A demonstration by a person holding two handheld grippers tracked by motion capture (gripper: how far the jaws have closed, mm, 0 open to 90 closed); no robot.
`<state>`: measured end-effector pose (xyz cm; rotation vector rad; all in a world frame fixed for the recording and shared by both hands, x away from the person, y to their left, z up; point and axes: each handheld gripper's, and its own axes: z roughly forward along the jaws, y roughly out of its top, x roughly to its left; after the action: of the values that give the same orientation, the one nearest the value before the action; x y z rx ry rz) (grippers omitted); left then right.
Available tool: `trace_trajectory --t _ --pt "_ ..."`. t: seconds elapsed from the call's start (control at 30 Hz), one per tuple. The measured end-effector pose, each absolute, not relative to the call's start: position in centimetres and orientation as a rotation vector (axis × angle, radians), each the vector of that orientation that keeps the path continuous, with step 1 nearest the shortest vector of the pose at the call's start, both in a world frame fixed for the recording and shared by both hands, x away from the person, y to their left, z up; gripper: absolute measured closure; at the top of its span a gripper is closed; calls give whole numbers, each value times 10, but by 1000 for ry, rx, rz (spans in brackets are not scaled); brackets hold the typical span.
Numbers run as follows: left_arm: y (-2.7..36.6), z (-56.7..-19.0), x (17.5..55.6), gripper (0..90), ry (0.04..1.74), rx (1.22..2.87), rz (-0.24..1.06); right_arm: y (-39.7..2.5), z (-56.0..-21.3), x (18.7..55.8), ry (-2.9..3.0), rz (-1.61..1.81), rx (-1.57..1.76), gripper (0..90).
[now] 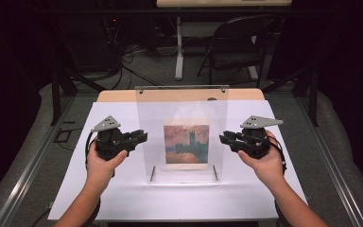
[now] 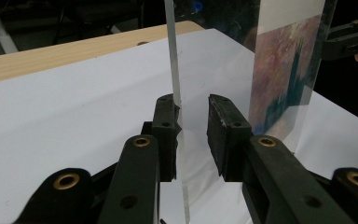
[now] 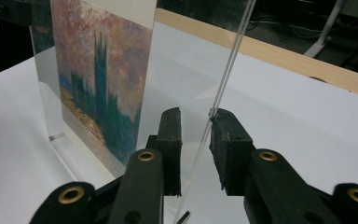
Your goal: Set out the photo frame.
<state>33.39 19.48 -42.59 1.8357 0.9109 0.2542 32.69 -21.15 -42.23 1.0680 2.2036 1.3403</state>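
Standing upright mid-tabletop on the white sheet (image 1: 123, 198) is a clear acrylic frame (image 1: 182, 101) with a small painting print (image 1: 186, 144) inside, propped on two metal pins at its base. Behind the table's far wooden edge sit a folding chair (image 1: 236, 47) and cables on the floor, well clear of everything. Plenty of bare sheet is left toward the near edge and both side edges. The left gripper (image 1: 142, 137) straddles the frame's left edge, jaws spread, one pad (image 2: 165, 126) touching the panel. The right gripper (image 1: 223, 138) does the same on the right edge, jaws apart, one pad (image 3: 223, 135) just meeting the edge.
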Motion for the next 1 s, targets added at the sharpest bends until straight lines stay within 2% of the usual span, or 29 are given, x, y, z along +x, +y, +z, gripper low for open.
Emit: trace_trajectory --t 0.37,0.87,1.0 --pt "192 -434 320 679 878 1859 215 -213 -430 312 2211 1385 1041 704" --pt "189 -443 313 570 887 1895 202 -208 -443 304 2255 1380 1022 607" --pt "188 -446 312 528 898 1907 216 -209 -444 303 2243 1382 1024 555"
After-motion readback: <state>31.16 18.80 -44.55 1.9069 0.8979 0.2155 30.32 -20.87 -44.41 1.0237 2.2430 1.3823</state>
